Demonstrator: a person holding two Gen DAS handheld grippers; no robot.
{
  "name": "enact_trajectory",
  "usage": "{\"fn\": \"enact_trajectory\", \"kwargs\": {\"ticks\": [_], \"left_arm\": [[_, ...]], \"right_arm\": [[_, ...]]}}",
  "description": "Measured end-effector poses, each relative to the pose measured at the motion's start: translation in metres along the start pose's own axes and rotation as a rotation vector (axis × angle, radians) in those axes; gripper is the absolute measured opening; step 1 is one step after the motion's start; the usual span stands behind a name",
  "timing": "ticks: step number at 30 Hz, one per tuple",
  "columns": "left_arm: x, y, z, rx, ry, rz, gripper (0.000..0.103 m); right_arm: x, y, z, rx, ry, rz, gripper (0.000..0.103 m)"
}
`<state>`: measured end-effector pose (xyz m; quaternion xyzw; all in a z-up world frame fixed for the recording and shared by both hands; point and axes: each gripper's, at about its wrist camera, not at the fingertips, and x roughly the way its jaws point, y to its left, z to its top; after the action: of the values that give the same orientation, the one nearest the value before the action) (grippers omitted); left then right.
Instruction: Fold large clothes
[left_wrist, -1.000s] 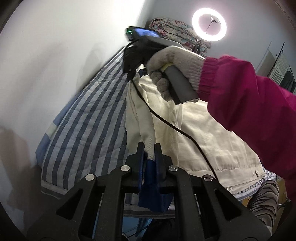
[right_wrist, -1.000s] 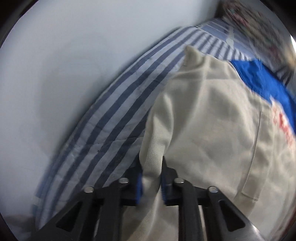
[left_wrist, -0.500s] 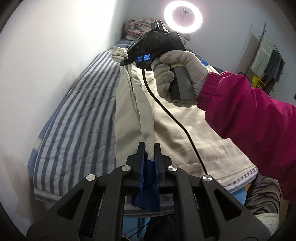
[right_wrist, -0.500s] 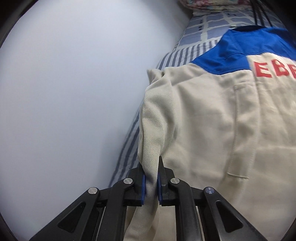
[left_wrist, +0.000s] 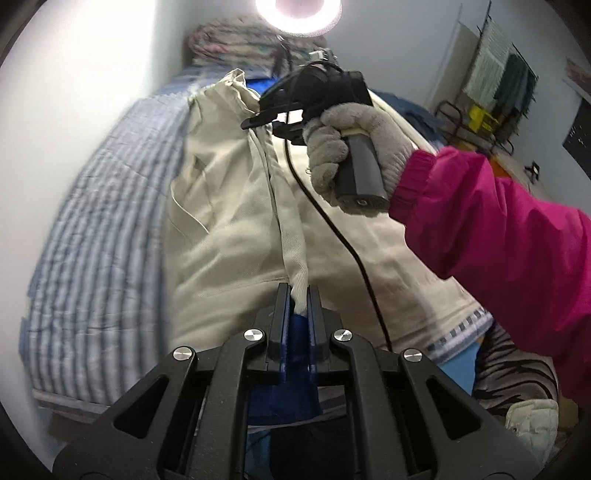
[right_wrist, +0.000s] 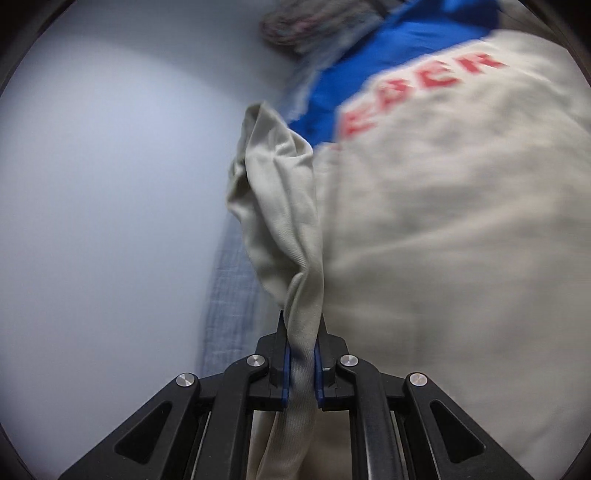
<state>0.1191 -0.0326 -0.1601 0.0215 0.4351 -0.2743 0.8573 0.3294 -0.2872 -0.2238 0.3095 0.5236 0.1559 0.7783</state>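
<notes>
Nearest, left gripper clamped on the blue cuff end of the beige sleeve, jaws tight on the cloth. Right gripper likewise closed, pinching a bunched fold of the same sleeve higher up; seen from the left wrist in a gloved hand.

Between the two, sleeve now lifted and stretched almost in a straight band above the jacket, which lies spread on the striped bed sheet, beige body with blue yoke and red letters, close along the wall. Compared with a second ago, sleeve raised clear of the sheet and carried inward over the body, and right gripper moved farther toward the shoulder. Probably a sleeve fold in progress, with laying down across the back not yet done.

Farther, a rolled quilt at the bed head under the ring light.
</notes>
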Motion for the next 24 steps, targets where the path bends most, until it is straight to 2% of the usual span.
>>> {"fn": "enact_trajectory", "kwargs": {"ticks": [1, 3, 4, 6, 9, 11, 13, 15, 17, 19, 21, 22, 24], "left_arm": [[0.005, -0.005, -0.002, 0.009, 0.023, -0.008, 0.006], [0.012, -0.013, -0.006, 0.037, 0.059, -0.033, 0.008], [0.012, -0.016, -0.008, 0.048, 0.064, -0.039, 0.008], [0.007, -0.019, -0.01, 0.055, 0.062, -0.051, 0.008], [-0.013, -0.012, -0.012, 0.02, 0.04, -0.119, 0.008], [-0.031, -0.001, -0.014, -0.005, 0.001, -0.136, 0.008], [-0.044, 0.011, -0.013, -0.042, -0.036, -0.126, 0.008], [-0.05, 0.029, -0.01, -0.092, -0.064, -0.104, 0.008], [-0.048, 0.052, -0.006, -0.167, -0.07, -0.074, 0.008], [-0.04, 0.067, -0.004, -0.221, -0.062, -0.073, 0.008], [-0.03, 0.074, -0.002, -0.249, -0.044, -0.064, 0.008], [-0.022, 0.075, -0.001, -0.249, -0.031, -0.066, 0.008], [-0.007, 0.071, 0.001, -0.226, 0.001, -0.069, 0.008]], "right_arm": [[0.005, -0.008, -0.003, 0.006, 0.012, -0.052, 0.019], [0.001, -0.017, 0.0, 0.009, 0.021, -0.048, 0.019], [-0.005, -0.016, 0.002, -0.003, 0.008, -0.058, 0.023], [-0.016, -0.011, 0.006, -0.058, -0.016, -0.091, 0.039], [-0.029, 0.001, 0.012, -0.126, -0.034, -0.102, 0.042], [-0.032, 0.012, 0.014, -0.179, -0.041, -0.114, 0.042], [-0.03, 0.02, 0.016, -0.227, -0.034, -0.151, 0.045], [-0.024, 0.025, 0.015, -0.236, -0.024, -0.173, 0.065], [-0.018, 0.022, 0.016, -0.228, 0.001, -0.184, 0.066], [-0.002, 0.021, 0.015, -0.22, 0.032, -0.204, 0.061], [0.008, 0.022, 0.012, -0.228, 0.065, -0.203, 0.02], [0.01, 0.024, 0.01, -0.238, 0.067, -0.213, 0.018], [0.006, 0.028, 0.004, -0.257, 0.054, -0.197, 0.005]]}}
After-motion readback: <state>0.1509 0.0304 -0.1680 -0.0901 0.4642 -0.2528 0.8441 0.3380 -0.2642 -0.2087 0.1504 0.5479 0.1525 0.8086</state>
